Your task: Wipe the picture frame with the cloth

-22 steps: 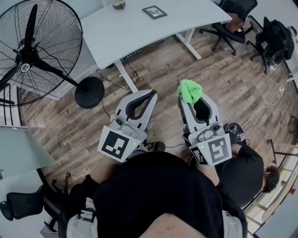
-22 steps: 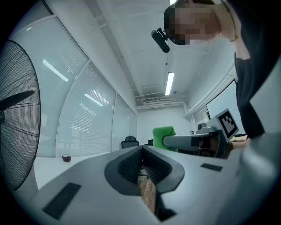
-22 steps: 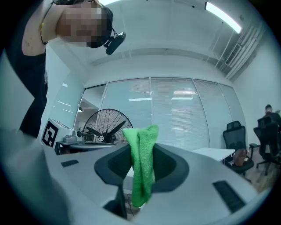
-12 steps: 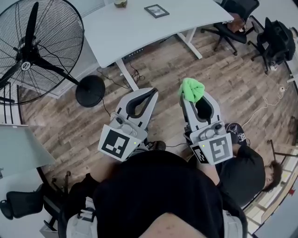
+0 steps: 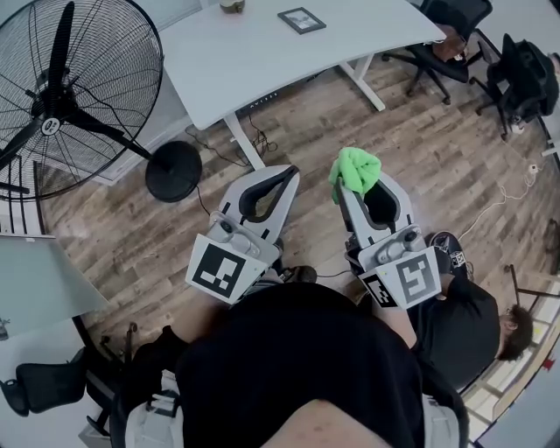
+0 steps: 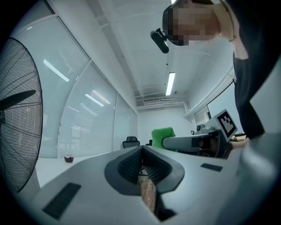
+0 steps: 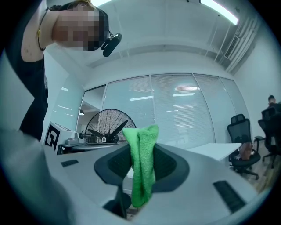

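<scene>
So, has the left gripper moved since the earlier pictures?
No. In the head view the left gripper keeps the same gap to the round fan base; both shift slightly together, so the camera moved.

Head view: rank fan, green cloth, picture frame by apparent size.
1. fan
2. green cloth
3. picture frame
The cloth is much nearer the camera than the frame, so their true order is unsure.

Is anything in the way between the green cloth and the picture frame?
Nothing visible is. The green cloth, pinched in the right gripper, is well apart from the picture frame; between them lie only floor and white table.
</scene>
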`<state>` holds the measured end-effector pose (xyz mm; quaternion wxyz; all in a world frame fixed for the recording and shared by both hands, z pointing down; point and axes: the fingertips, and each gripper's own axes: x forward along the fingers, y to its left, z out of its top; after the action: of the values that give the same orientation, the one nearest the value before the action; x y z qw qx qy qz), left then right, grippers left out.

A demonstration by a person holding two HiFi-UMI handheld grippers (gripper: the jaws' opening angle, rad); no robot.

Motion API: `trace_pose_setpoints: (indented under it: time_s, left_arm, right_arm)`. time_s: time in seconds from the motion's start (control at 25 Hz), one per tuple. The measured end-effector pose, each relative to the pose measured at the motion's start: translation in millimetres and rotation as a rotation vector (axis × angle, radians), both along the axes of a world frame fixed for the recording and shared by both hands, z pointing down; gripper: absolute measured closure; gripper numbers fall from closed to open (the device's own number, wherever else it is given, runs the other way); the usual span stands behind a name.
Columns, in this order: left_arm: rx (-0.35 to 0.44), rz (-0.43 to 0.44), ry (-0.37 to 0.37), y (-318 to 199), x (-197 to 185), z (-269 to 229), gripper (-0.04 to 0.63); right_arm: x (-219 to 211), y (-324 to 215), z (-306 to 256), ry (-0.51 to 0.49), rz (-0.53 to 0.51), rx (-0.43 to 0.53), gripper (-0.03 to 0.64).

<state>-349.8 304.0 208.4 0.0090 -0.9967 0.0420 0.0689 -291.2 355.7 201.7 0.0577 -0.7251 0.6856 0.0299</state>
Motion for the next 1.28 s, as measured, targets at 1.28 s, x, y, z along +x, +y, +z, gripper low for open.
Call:
trace_pose_setpoints:
  time_s: [1.28]
  left_arm:
    - [-0.010, 0.125, -0.001, -100, 2, 11, 0.583]
  right_arm:
    - [-1, -88, 11, -0.017, 0.155, -0.005, 0.495]
